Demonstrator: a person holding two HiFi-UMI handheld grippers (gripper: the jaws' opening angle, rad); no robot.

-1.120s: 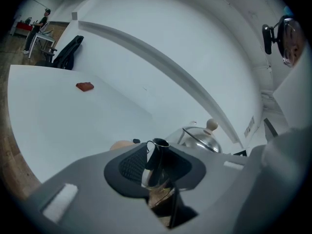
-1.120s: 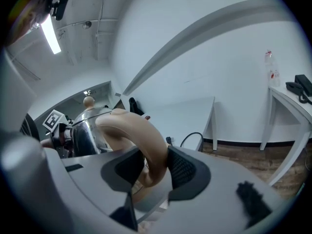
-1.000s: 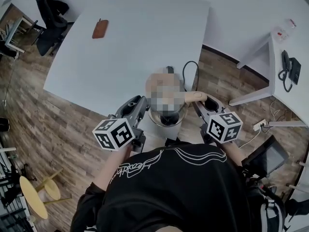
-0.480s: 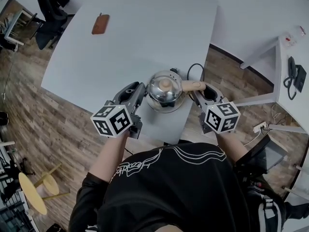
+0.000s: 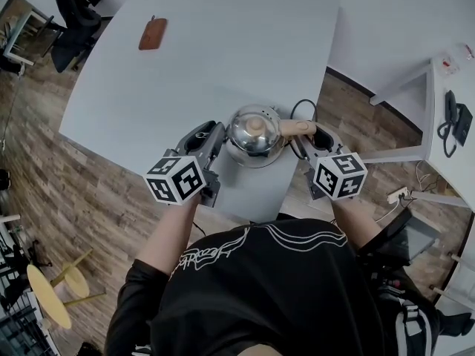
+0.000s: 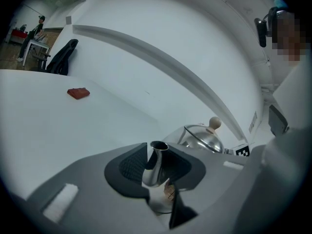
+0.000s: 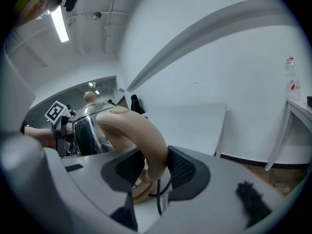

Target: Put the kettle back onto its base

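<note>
A steel kettle (image 5: 252,132) with a wooden lid knob (image 6: 213,124) hangs low over the near corner of the white table (image 5: 200,58), between my two grippers. My left gripper (image 5: 220,141) is shut on the kettle's spout (image 6: 155,161), which stands between its dark pads. On the other side, my right gripper (image 5: 303,133) is shut on the curved beige handle (image 7: 140,135). The kettle's shiny body (image 7: 87,126) shows left of that handle. The base is hidden under the kettle; only its black cord (image 5: 295,107) shows, looping off the table's edge.
A brown pouch (image 5: 152,33) lies far back on the table. A dark chair (image 5: 70,10) stands beyond the far left corner. To the right is another white table with a phone (image 5: 453,116). A yellow stool (image 5: 53,294) stands on the wooden floor at lower left.
Both grippers have carried the kettle away from the person and down over the table corner. The round base seen under it a second ago is now covered.
</note>
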